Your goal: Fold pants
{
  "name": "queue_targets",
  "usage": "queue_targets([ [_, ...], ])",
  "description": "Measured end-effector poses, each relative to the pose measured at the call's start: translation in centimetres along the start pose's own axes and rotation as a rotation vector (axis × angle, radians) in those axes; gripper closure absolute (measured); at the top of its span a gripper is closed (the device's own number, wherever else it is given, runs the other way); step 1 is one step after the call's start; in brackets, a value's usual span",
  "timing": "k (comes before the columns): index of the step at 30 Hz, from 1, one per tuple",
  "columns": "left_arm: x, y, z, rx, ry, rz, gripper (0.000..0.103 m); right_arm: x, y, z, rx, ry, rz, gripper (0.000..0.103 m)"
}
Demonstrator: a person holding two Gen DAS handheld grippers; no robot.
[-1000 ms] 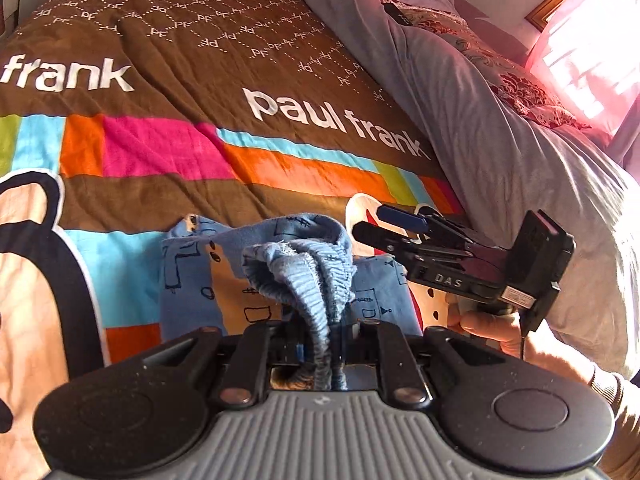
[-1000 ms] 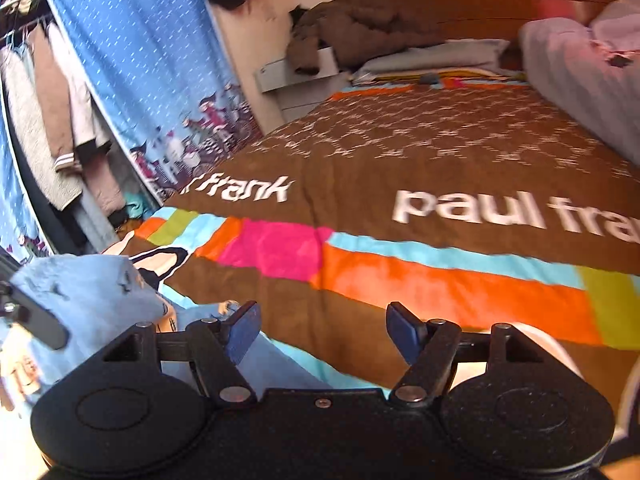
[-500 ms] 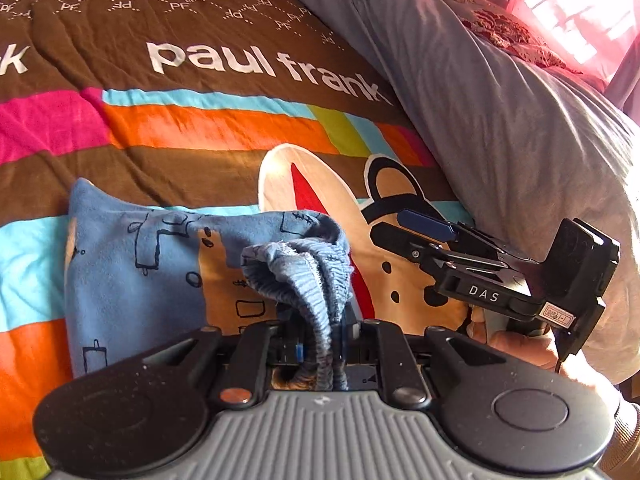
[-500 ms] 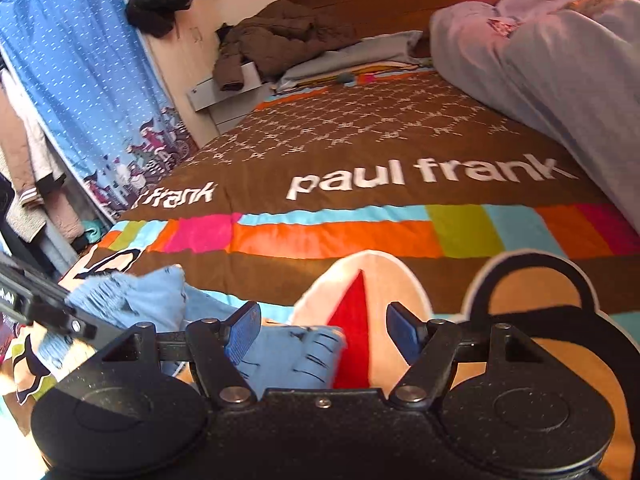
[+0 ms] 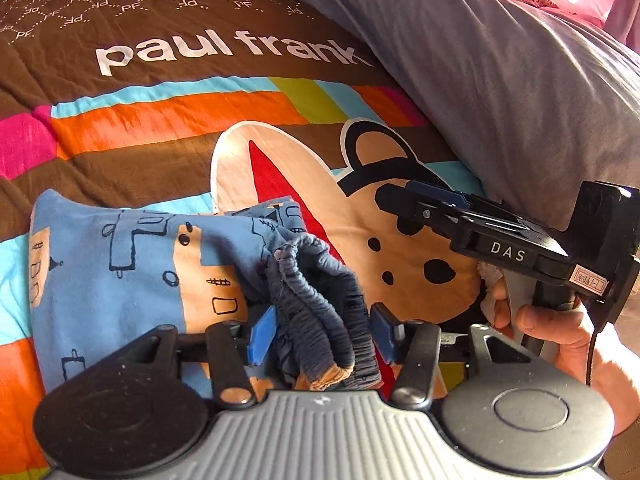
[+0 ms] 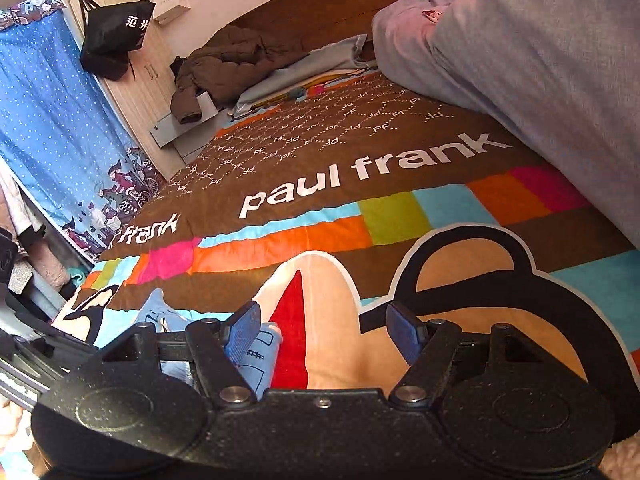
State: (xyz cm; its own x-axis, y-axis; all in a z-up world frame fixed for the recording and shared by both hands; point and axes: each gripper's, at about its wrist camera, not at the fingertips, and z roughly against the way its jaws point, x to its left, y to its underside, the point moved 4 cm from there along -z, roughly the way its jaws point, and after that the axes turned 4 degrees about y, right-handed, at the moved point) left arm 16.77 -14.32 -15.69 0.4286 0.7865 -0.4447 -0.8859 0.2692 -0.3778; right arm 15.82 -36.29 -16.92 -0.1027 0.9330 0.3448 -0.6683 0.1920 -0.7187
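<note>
Small blue printed pants lie folded on the colourful bedspread. Their gathered waistband lies between the fingers of my left gripper, whose jaws stand open with gaps on both sides of the cloth. My right gripper is open and empty, low over the bedspread just right of the pants; it also shows in the left wrist view. A corner of the pants shows behind its left finger.
A grey duvet is heaped along the right side of the bed. A brown jacket and a pillow lie at the headboard. A blue curtain and a cabinet stand left of the bed.
My left gripper has opened and let go of the waistband, which now rests lower on the bed. Both grippers have shifted right along the bedspread.
</note>
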Motion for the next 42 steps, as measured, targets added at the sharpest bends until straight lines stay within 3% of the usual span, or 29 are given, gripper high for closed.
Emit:
queue_targets([
  [3,1.4,1.0,1.0,0.011,-0.023,-0.004,0.035,0.5,0.1,0.0,0.005,-0.013,0.015,0.031],
  [8,2.8,3.9,2.6,-0.003,0.040,0.008,0.035,3.7,-0.6,0.3,-0.005,-0.105,0.096,0.029],
  [10,3.0,5.7,2.9,-0.007,0.051,-0.012,0.033,5.9,-0.8,-0.2,0.024,-0.167,0.177,0.027],
  [14,3.0,8.2,2.6,-0.001,0.026,-0.060,0.033,9.2,0.1,-3.1,0.151,-0.184,0.407,0.026],
  [16,2.8,8.9,2.1,0.010,0.011,-0.093,0.033,9.6,1.3,-4.8,0.185,-0.121,0.543,0.027],
  [18,2.7,9.5,1.6,0.019,0.003,-0.117,0.033,8.5,1.8,-5.9,0.160,-0.005,0.646,0.029],
  [20,2.6,10.0,1.4,0.013,0.003,-0.137,0.031,6.9,1.2,-6.3,0.151,0.046,0.607,0.027],
  [22,2.5,10.4,1.7,0.003,0.012,-0.141,0.029,6.7,0.2,-5.6,0.106,0.042,0.546,0.027],
  [24,2.6,10.5,2.1,-0.008,0.042,-0.119,0.029,8.0,-0.7,-5.0,0.072,-0.021,0.516,0.027],
  [27,2.8,10.7,3.3,-0.028,0.075,-0.109,0.029,10.7,-1.1,-5.7,0.096,-0.149,0.505,0.022],
  [29,3.2,10.8,4.6,-0.056,0.067,-0.095,0.029,11.3,0.0,-7.3,0.151,-0.121,0.565,0.022],
  [32,4.7,10.2,7.0,-0.127,0.051,-0.043,0.029,9.1,0.3,-7.6,0.141,0.044,0.553,0.030],
  [37,7.3,6.6,8.1,-0.236,-0.020,0.017,0.024,7.4,-0.6,-1.7,0.010,0.043,0.384,0.027],
  [42,8.5,2.4,5.0,-0.246,-0.058,0.027,0.023,9.2,1.9,0.8,0.015,0.000,0.376,0.025],
])
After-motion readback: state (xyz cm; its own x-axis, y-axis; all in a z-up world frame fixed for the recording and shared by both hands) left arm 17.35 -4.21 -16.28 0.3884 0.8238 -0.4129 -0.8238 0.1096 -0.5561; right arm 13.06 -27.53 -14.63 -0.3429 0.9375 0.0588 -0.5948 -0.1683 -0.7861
